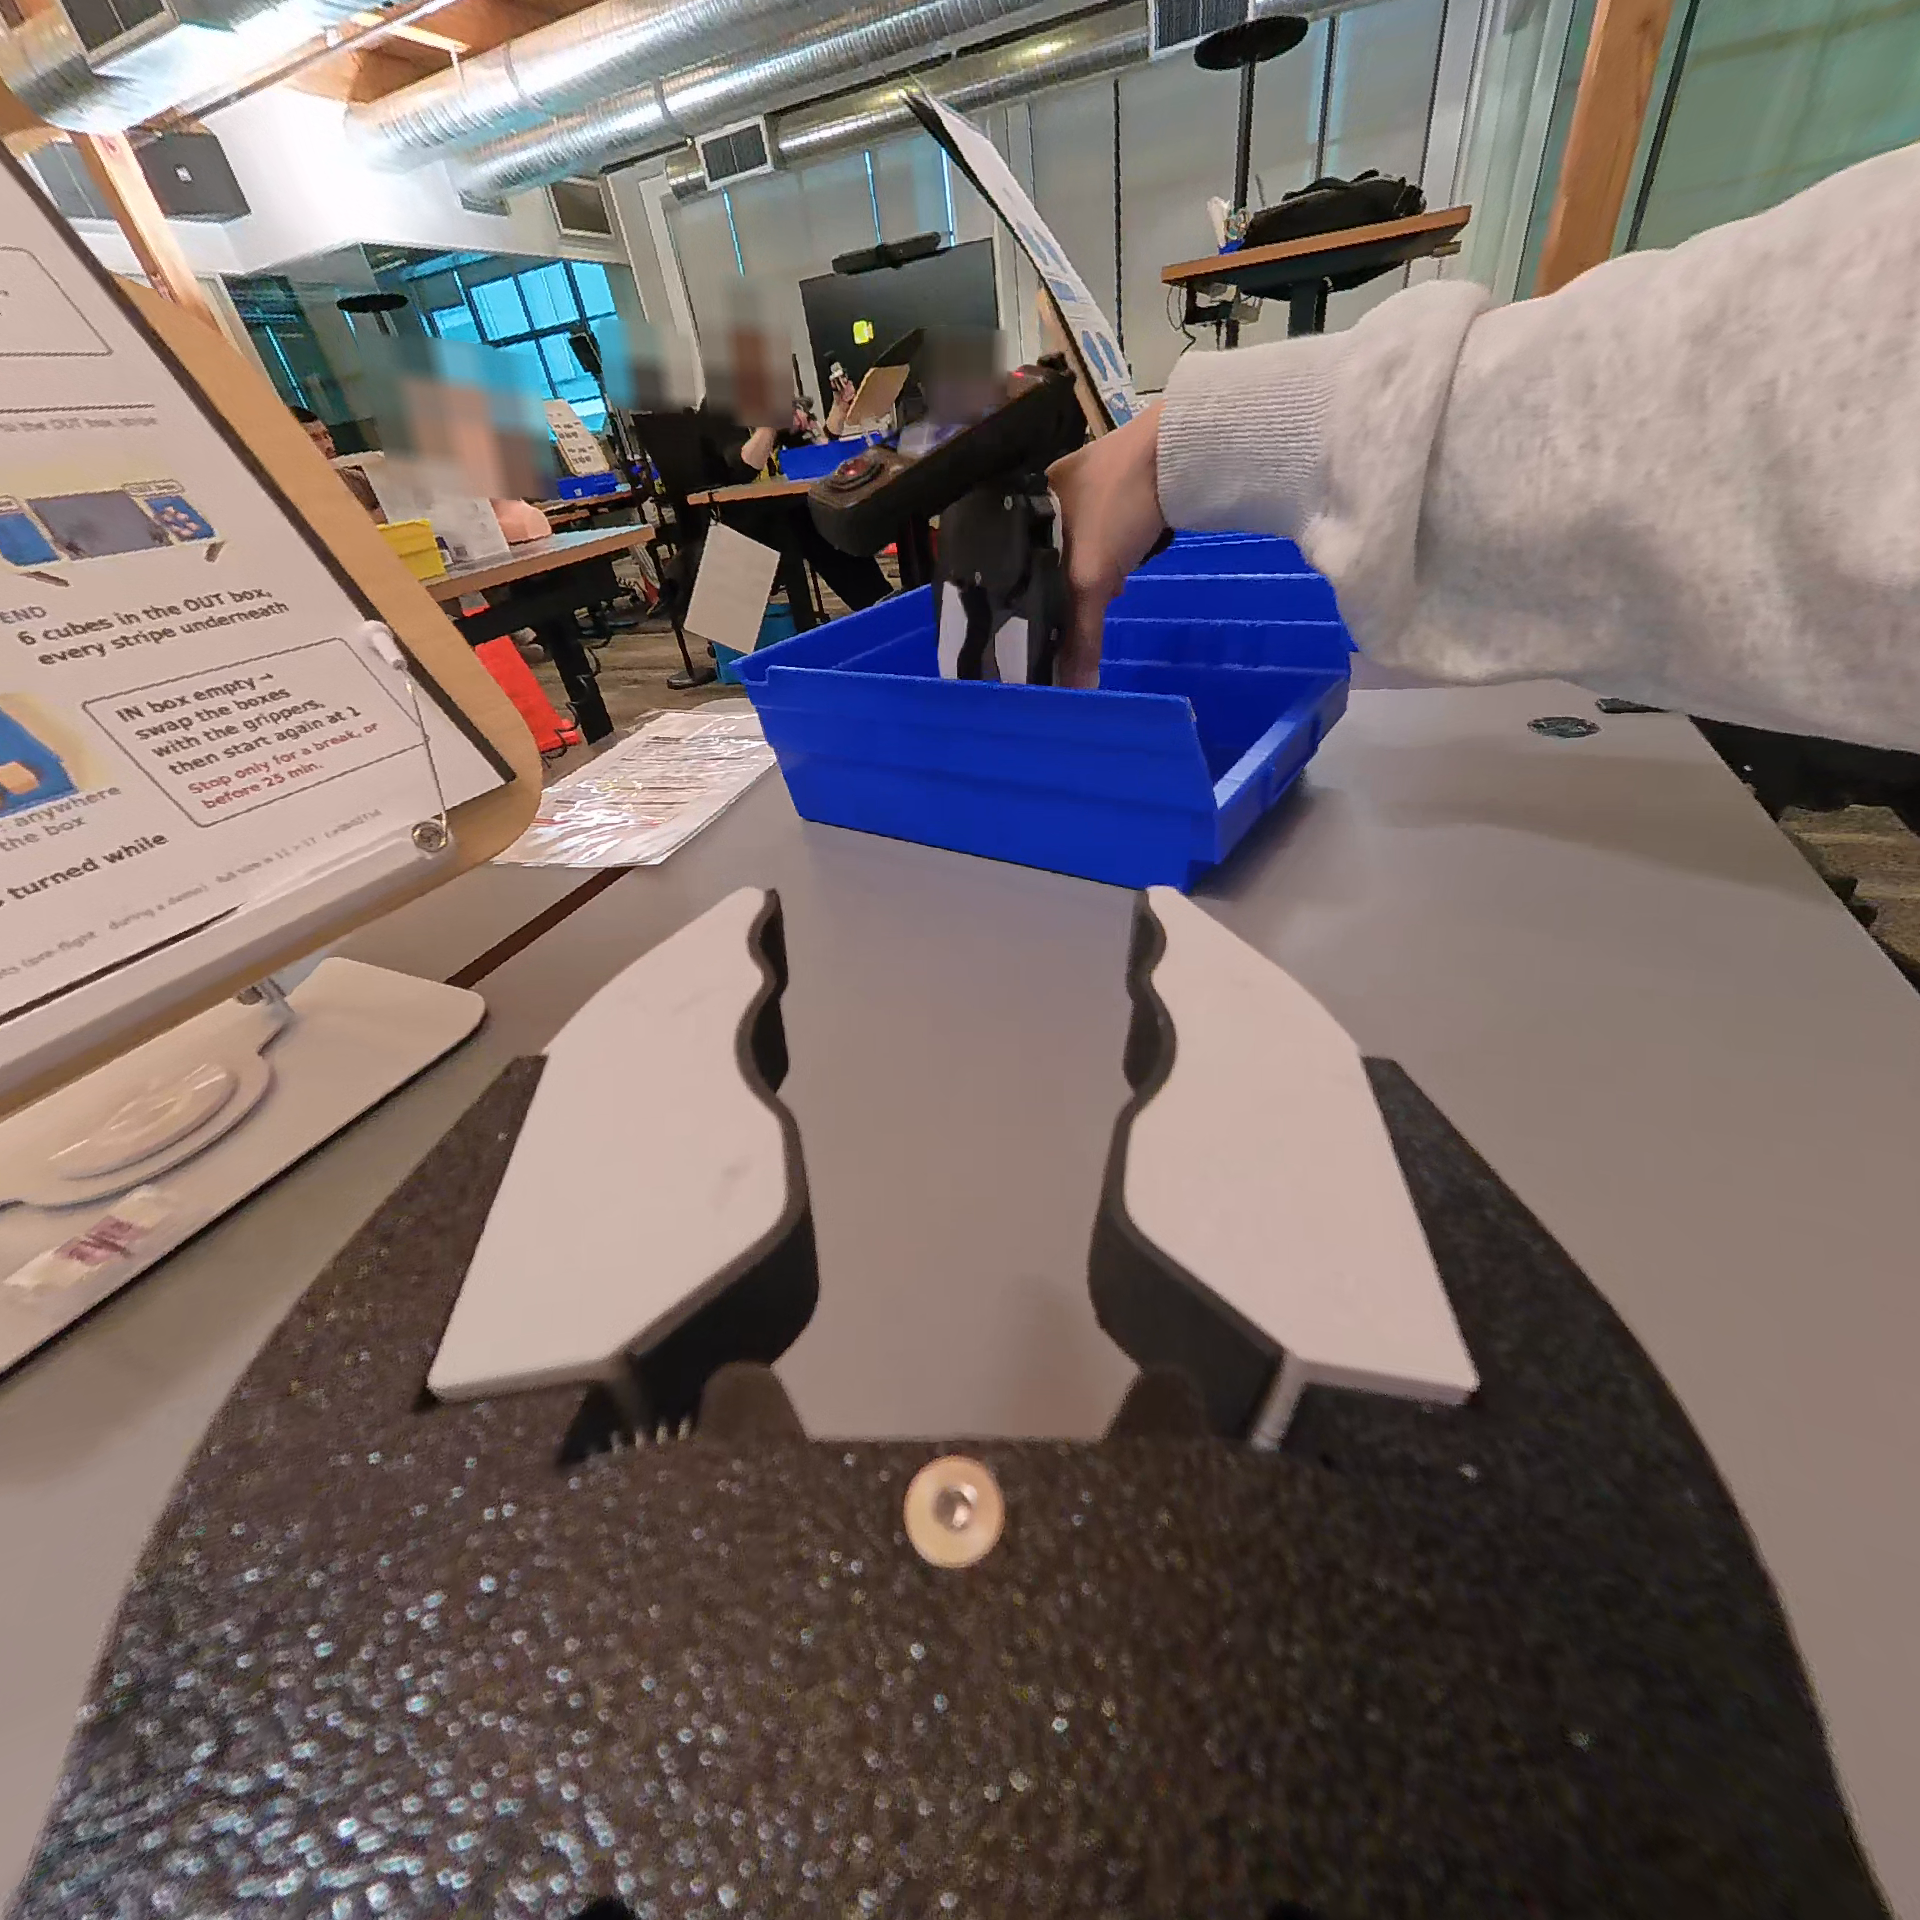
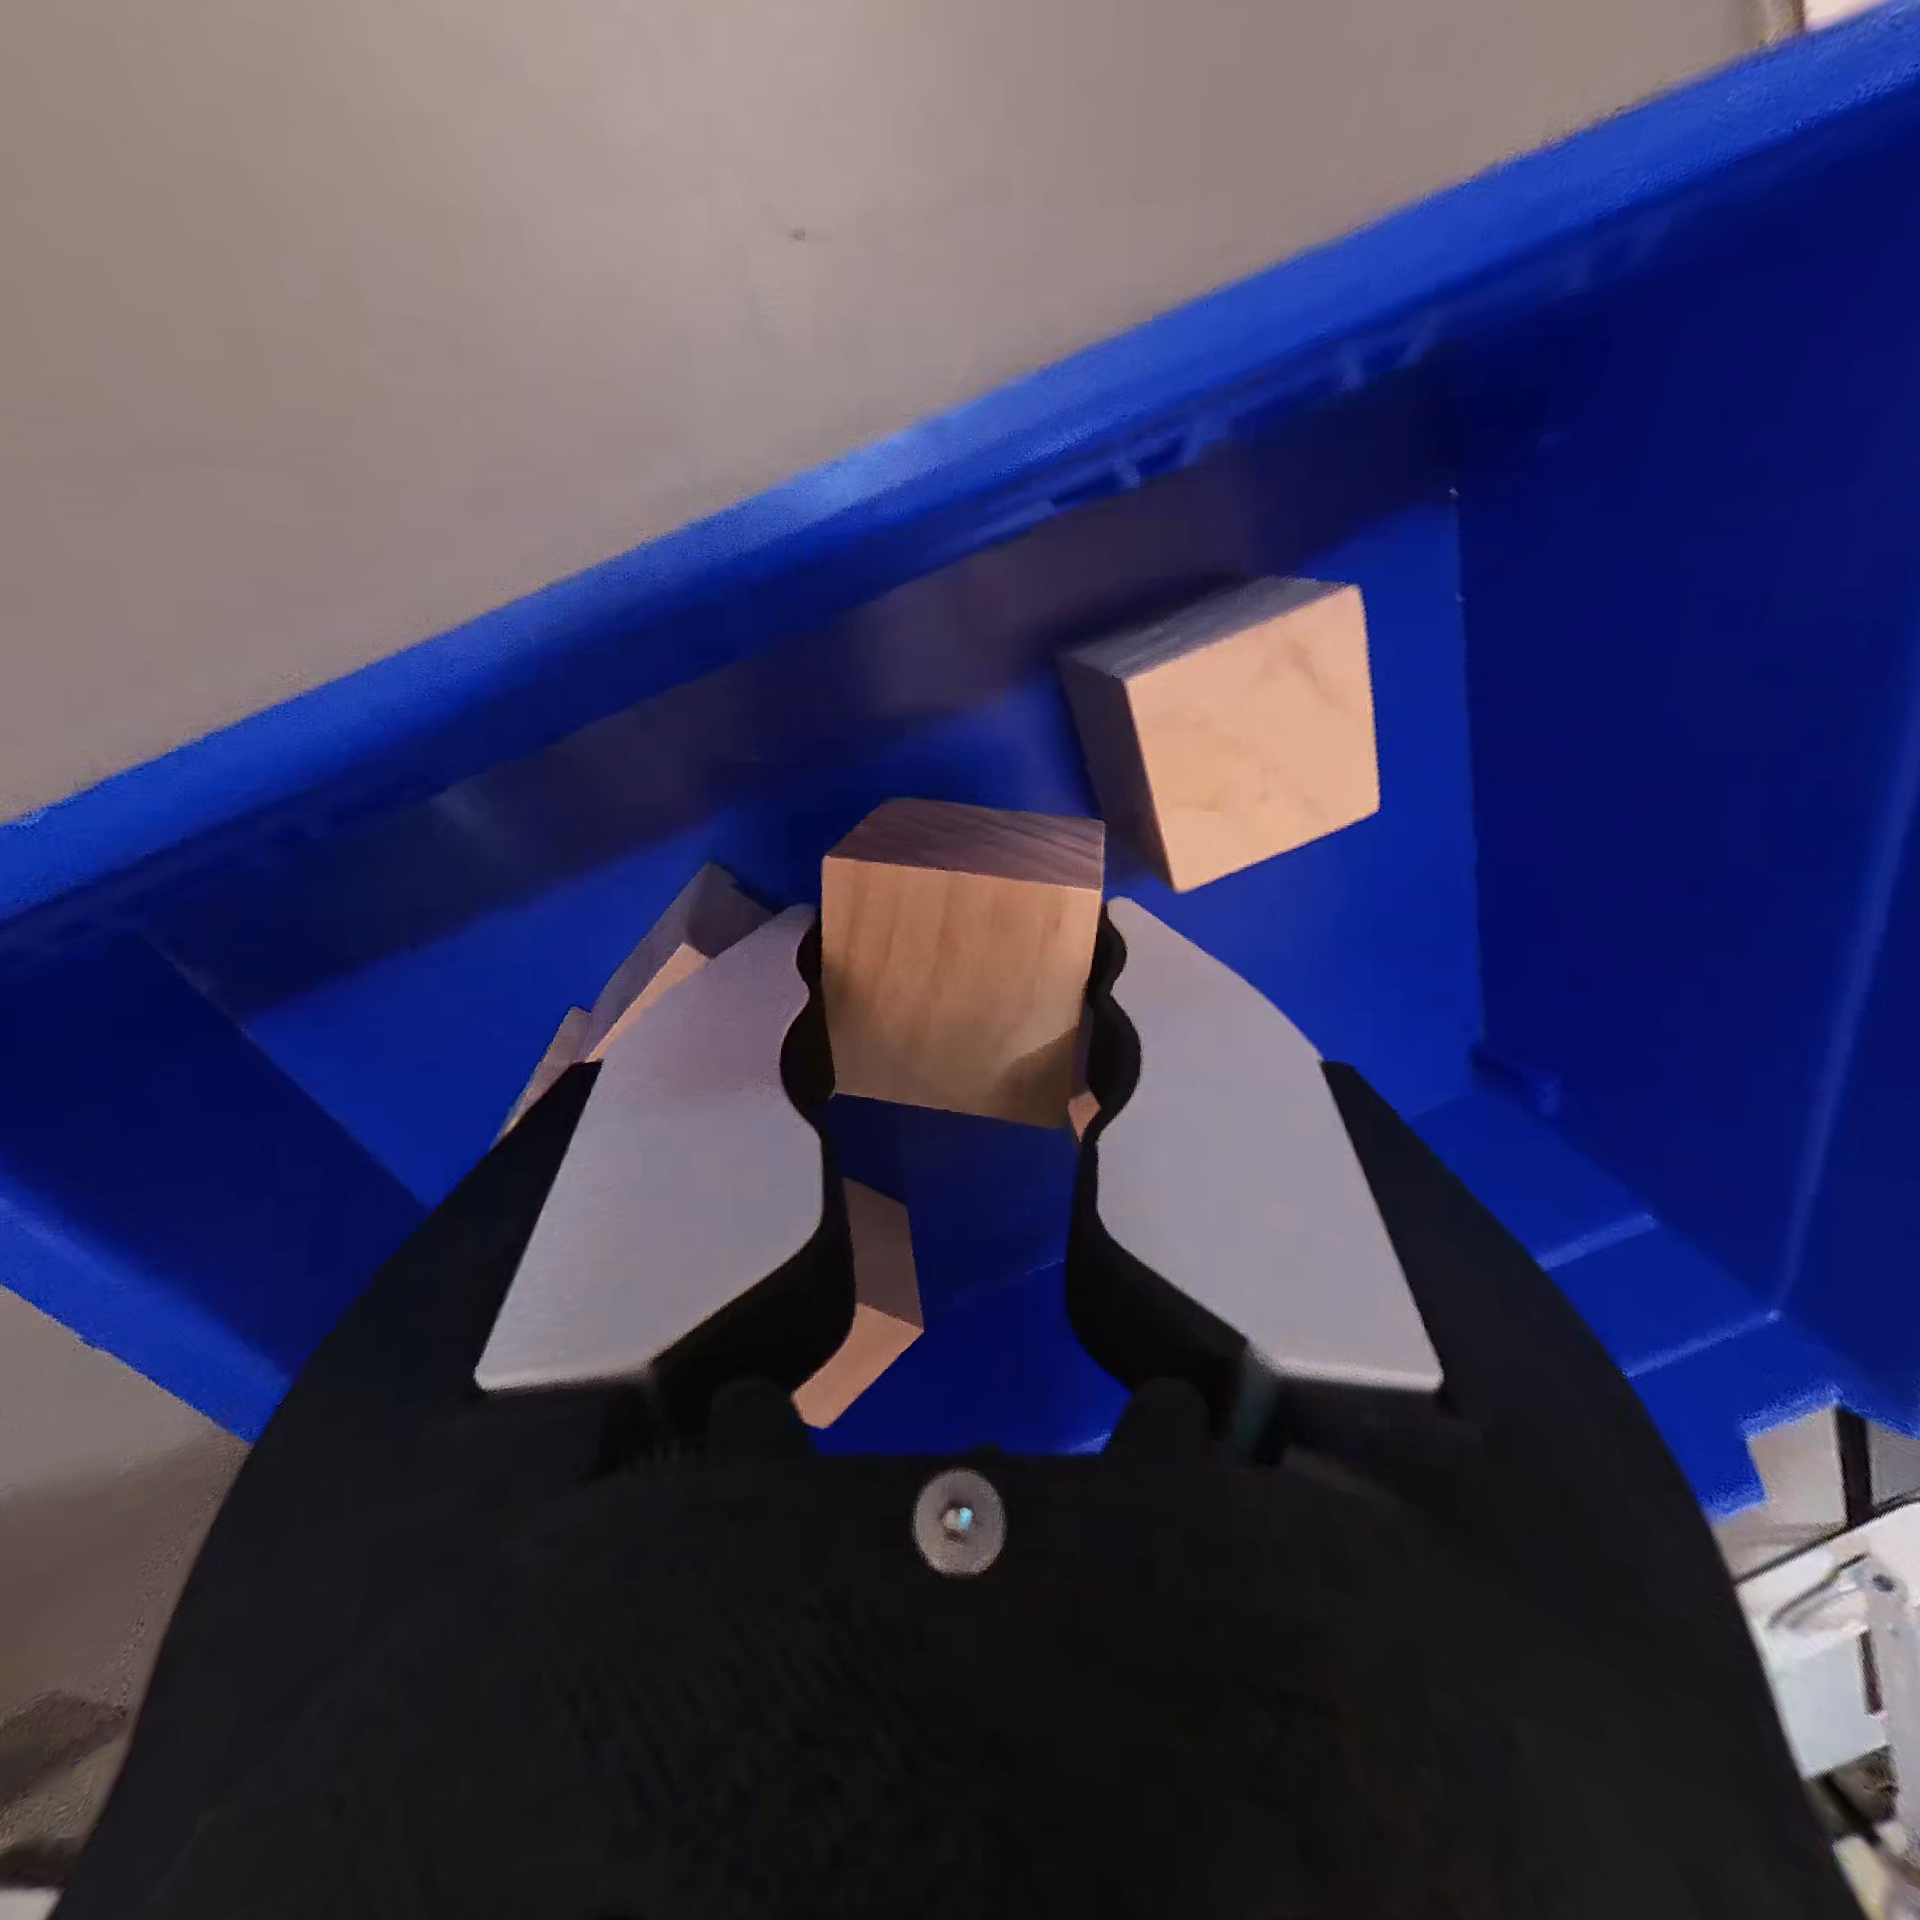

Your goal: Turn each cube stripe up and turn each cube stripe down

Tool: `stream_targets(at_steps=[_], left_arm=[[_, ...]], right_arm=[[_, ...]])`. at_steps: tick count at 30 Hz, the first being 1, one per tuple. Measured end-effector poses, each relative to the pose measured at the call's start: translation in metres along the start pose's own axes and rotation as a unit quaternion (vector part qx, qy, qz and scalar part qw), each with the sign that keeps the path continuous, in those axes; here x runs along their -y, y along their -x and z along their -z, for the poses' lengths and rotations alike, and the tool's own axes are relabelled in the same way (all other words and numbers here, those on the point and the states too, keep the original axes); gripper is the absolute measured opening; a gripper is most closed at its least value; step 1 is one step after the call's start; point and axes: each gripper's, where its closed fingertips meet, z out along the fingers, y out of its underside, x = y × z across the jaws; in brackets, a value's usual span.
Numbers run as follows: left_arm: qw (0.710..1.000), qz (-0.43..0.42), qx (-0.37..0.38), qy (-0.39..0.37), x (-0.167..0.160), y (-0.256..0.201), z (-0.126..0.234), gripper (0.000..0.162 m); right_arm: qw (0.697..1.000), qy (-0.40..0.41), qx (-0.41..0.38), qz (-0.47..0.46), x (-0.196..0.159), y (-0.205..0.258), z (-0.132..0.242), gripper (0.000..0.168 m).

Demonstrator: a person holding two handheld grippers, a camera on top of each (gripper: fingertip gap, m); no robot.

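In the right wrist view my right gripper (image 2: 956, 997) is shut on a plain wooden cube (image 2: 951, 997) inside a blue bin (image 2: 1662, 727). No stripe shows on its visible faces. Another wooden cube (image 2: 1236, 738) lies on the bin floor to the upper right. A third cube (image 2: 868, 1309) shows below between the fingers, and more wood (image 2: 675, 956) peeks out behind the left finger. In the left wrist view my left gripper (image 1: 956, 935) is open and empty, low over the grey table (image 1: 1455, 1039). The right gripper (image 1: 997, 613) reaches down into the blue bin (image 1: 987, 758) ahead.
A wooden stand with an instruction sheet (image 1: 208, 623) is at the left on a white base (image 1: 343, 1039). A laminated paper (image 1: 644, 779) lies left of the bin. A white-sleeved arm (image 1: 1558, 436) comes in from the right. Other tables and people are far behind.
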Motion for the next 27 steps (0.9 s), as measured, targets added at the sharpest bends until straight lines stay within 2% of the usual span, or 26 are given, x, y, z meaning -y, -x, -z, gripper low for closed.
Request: stream_targets(at_steps=[5,12,23,27], left_arm=[[1.0,0.018,-0.013,0.001,-0.001,-0.002,-0.001,0.058],[0.997,0.064,-0.035,0.031,-0.009,-0.008,-0.004,0.064],[0.995,0.078,-0.051,0.047,-0.016,-0.013,-0.008,0.067],[0.994,0.082,-0.056,0.048,-0.017,-0.014,-0.009,0.067]], right_arm=[[0.997,0.022,0.015,0.069,-0.001,0.003,-0.007,0.048],[0.994,0.044,0.028,0.1,-0.001,0.003,-0.016,0.048],[0.994,0.055,0.033,0.089,-0.004,0.001,-0.019,0.048],[0.996,0.029,0.049,0.071,-0.001,0.004,-0.005,0.06]])
